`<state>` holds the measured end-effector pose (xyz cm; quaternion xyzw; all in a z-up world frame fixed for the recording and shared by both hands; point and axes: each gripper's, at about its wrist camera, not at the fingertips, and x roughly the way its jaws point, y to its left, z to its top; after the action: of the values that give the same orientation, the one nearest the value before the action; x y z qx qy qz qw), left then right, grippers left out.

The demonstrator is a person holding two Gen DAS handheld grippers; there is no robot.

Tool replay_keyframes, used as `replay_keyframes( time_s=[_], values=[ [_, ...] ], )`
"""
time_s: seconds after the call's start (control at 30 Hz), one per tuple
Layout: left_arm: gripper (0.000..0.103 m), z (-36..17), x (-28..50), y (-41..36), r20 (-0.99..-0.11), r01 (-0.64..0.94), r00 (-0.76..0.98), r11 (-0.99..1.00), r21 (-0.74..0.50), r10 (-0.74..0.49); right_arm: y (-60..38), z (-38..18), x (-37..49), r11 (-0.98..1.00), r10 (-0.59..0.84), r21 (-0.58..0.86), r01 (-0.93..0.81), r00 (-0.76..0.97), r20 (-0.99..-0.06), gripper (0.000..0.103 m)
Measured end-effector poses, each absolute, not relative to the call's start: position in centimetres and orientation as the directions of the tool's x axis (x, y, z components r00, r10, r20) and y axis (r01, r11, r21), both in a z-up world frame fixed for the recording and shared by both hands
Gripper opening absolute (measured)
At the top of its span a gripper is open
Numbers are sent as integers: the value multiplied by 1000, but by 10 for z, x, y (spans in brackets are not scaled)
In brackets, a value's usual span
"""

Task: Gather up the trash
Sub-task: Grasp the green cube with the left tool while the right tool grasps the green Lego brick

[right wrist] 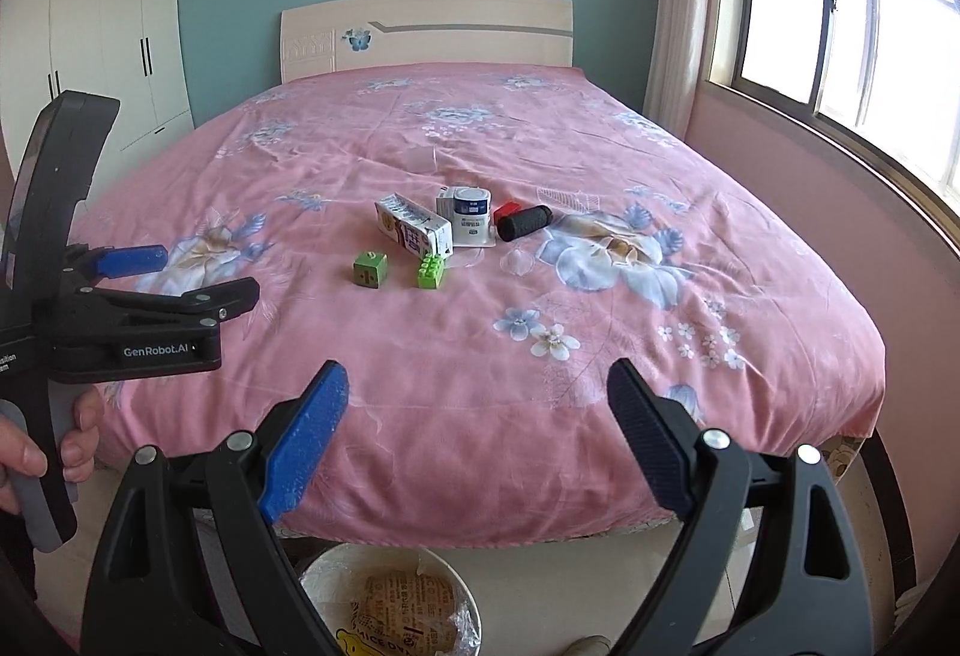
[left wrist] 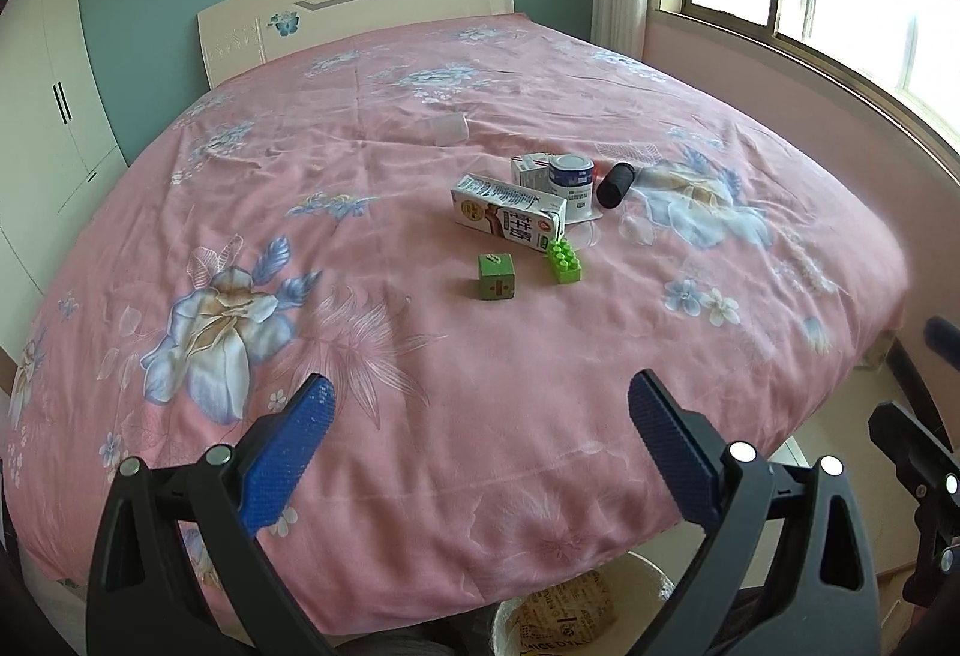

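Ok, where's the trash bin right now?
The trash bin is on the floor at the foot of the bed, low in both wrist views, just below the open right gripper.

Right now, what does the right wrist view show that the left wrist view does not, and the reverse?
Only the right wrist view shows a red item behind the black cylinder, and a hand holding the left gripper.

Only the left wrist view shows a blue object by the bed's far corner.

Both show the milk carton, green cube, green brick and bin.
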<state>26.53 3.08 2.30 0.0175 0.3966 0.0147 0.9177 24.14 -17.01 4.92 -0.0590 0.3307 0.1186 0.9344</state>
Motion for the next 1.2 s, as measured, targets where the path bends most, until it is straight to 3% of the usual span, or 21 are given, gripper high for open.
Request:
replay_keyframes(
  time_s=[0.33,0.77,0.8,0.87,0.9,0.97,1.0,1.17,1.2],
  values=[
    [100,-28,363,40,-781,-67,621,997,37,71,-136,-4,345,942,196,-71,-329,707,-680,87],
    [98,-89,449,41,-845,-96,534,994,-46,12,-84,-95,448,894,254,-56,-444,605,-755,87],
    [96,-92,452,41,-847,-95,531,994,-57,2,-82,-99,454,894,254,-52,-446,598,-760,87],
    [76,-98,458,41,-856,-98,517,993,-67,-7,-79,-105,464,893,262,-39,-448,588,-765,85],
    [73,-101,461,41,-861,-100,509,992,-75,-14,-77,-107,469,893,269,-28,-450,580,-769,82],
    [69,-106,466,42,-864,-108,503,991,-79,-15,-74,-113,479,891,287,10,-453,546,-787,69],
    [67,-107,468,42,-864,-111,503,991,-77,-11,-74,-115,484,892,295,25,-450,540,-788,68],
    [32,-107,473,44,-863,-85,502,989,-123,-64,-72,-118,492,884,307,32,-467,528,-792,43],
    [32,-107,474,44,-863,-78,501,989,-123,-68,-73,-117,493,878,316,36,-478,521,-793,39]
  ],
)
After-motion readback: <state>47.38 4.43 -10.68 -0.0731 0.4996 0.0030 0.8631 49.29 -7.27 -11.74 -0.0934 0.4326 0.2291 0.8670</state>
